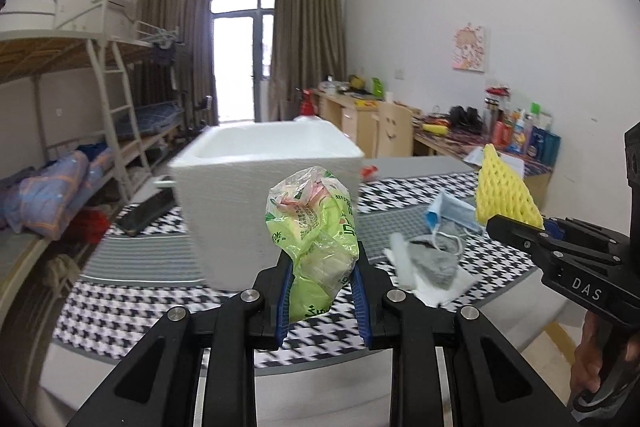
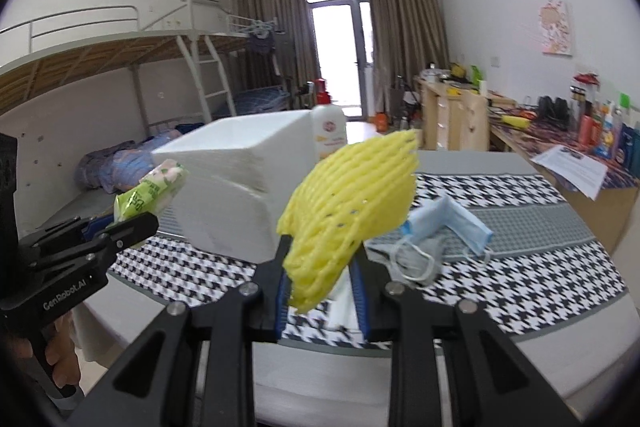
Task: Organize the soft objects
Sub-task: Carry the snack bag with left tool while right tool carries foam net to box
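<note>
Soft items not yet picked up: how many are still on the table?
3 visible: a blue mask, a grey cloth under it, and white tissue beside them, all heaped right of the foam box. More may be hidden beneath the heap.

white foam box (image 1: 264, 203) blurred; bag (image 1: 316, 239) hides its front.

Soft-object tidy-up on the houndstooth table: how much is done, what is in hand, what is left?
Done: unclear; the white foam box interior is hidden. In hand: the left gripper clamps a crumpled green plastic bag, and the right gripper clamps a yellow foam net, both raised near the box. Left: blue face mask, grey mask and white tissue lie on the cloth.
</note>
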Available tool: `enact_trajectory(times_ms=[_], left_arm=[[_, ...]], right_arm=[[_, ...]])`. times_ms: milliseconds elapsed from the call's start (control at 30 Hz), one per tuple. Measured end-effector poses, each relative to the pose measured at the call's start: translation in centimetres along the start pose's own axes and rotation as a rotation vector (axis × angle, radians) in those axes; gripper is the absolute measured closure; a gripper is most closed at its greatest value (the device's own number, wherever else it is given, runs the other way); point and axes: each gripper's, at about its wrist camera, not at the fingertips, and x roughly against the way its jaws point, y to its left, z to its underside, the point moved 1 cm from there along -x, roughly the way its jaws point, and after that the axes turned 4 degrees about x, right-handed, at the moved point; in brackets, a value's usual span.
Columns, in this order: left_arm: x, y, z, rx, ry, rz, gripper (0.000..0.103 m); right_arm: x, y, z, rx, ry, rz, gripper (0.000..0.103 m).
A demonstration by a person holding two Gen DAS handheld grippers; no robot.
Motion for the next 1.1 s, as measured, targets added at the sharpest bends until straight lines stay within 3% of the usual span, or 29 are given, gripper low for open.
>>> enact_trajectory(times_ms=[600, 1100], left_arm=[[3.0, 5.6, 0.0, 0.096, -0.045, -0.179, 0.075], [1.6, 5.5, -1.5, 0.098, -0.059, -0.179, 0.075]], right_arm=[[-2.1, 7.5, -1.5, 0.131, -0.007, -0.175, 0.072], [-3.4, 8.9, -2.5, 0.157, 0.006, -0.178, 0.072]])
